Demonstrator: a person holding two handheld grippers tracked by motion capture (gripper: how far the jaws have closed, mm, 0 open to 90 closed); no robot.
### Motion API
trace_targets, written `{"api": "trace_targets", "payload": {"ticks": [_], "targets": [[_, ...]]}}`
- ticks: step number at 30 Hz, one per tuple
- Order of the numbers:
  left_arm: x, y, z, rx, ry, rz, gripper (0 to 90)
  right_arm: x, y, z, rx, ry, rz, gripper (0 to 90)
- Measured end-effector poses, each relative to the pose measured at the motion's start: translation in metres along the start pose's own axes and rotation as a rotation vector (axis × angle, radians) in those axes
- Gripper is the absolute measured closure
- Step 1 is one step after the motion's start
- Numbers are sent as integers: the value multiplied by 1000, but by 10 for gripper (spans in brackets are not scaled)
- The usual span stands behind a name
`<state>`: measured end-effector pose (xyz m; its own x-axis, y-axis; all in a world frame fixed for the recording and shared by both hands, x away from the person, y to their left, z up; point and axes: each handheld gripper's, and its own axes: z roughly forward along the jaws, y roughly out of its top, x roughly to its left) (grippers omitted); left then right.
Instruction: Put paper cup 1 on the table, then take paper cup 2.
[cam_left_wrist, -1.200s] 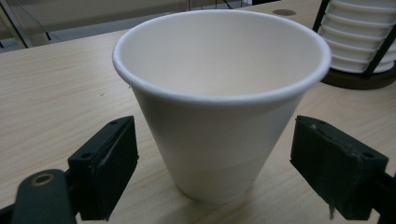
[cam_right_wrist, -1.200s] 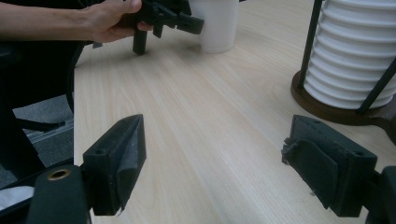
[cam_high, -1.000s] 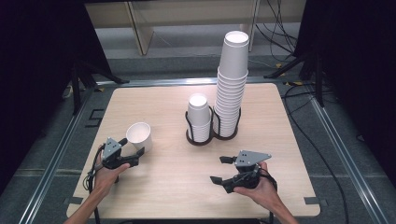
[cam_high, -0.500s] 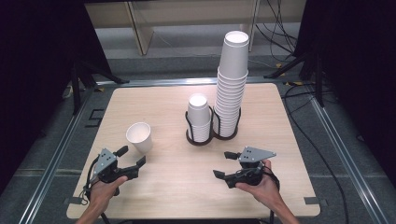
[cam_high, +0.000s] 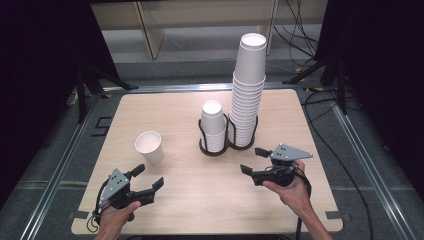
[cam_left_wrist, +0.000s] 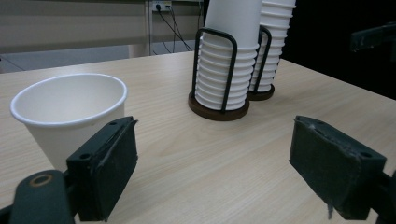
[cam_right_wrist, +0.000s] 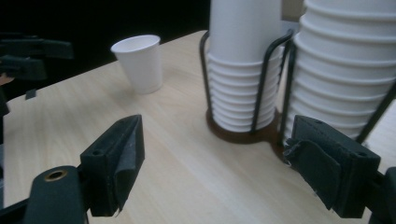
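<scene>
Each hand carries a black tool: the left tool (cam_high: 146, 177) and the right tool (cam_high: 254, 160) both have two flat, block-shaped jaws faced with dark, slightly frayed padding, and each bears a grey three-cornered plate on top of its body. In the gripper views, a brass-coloured ring is set into the lower left arm of each tool, and a small round hole marks the jaw blocks. A black cable trails from each tool, and the forearms are bare, with no sleeves.
</scene>
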<state>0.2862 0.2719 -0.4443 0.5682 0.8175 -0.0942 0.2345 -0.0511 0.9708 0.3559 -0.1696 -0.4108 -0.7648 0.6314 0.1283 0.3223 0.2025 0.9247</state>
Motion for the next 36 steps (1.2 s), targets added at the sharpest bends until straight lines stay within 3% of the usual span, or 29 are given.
{"api": "trace_targets", "payload": {"ticks": [3, 4, 7, 9, 10, 11, 12, 14, 16, 17, 19, 21, 22, 23, 27, 28, 29, 30, 31, 34, 36], "targets": [[-3, 0, -2, 10, -1, 1, 147, -9, 6, -2, -21, -29, -25, 190], [-4, -1, -3, 11, -1, -3, 147, -10, 9, -5, -9, -37, 2, 190], [-7, -3, -3, 21, -7, -5, 147, -18, 19, -8, -45, -60, 2, 187], [-8, -4, -2, 4, -28, -6, 147, -23, 27, -11, -39, -91, -16, 182], [-9, -4, -3, 14, -26, -4, 147, -23, 30, -12, -46, -85, 11, 178], [-9, -3, -4, 27, -21, 0, 147, -26, 34, -11, -73, -92, -2, 173], [-9, -3, -4, 23, -21, -1, 147, -27, 38, -13, -52, -98, 9, 170], [-7, -3, -3, 24, -23, -5, 147, -29, 44, -14, -59, -109, 32, 169], [-6, -5, -1, 7, -32, -10, 147, -33, 50, -15, -73, -107, 12, 169], [-7, -4, -3, 29, -18, -8, 147, -33, 53, -16, -71, -120, 10, 168], [-7, -4, -3, 29, -15, -7, 147, -35, 59, -17, -90, -121, 11, 168], [-6, -5, -1, 5, -34, -3, 147, -36, 65, -19, -99, -123, 13, 165], [-7, -4, -1, 5, -31, -6, 147, -38, 69, -20, -109, -144, -7, 165], [-7, -4, -1, 3, -31, -3, 147, -38, 71, -20, -111, -126, 3, 164], [-9, -5, -1, 11, -29, -1, 147, -41, 84, -22, -120, -145, -25, 162], [-9, -5, -3, 32, -23, 5, 147, -40, 86, -23, -108, -135, 6, 160], [-9, -6, 0, 9, -40, 7, 147, -40, 89, -24, -107, -142, -7, 157], [-10, -5, -2, 33, -26, 6, 147, -41, 93, -23, -118, -136, -3, 157], [-9, -6, 1, 10, -41, 11, 147, -42, 97, -24, -126, -149, -22, 156], [-9, -6, -1, 41, -28, 11, 147, -41, 109, -25, -129, -141, -11, 154], [-9, -7, 0, 36, -32, 14, 147, -42, 118, -25, -135, -147, -35, 154]]}}
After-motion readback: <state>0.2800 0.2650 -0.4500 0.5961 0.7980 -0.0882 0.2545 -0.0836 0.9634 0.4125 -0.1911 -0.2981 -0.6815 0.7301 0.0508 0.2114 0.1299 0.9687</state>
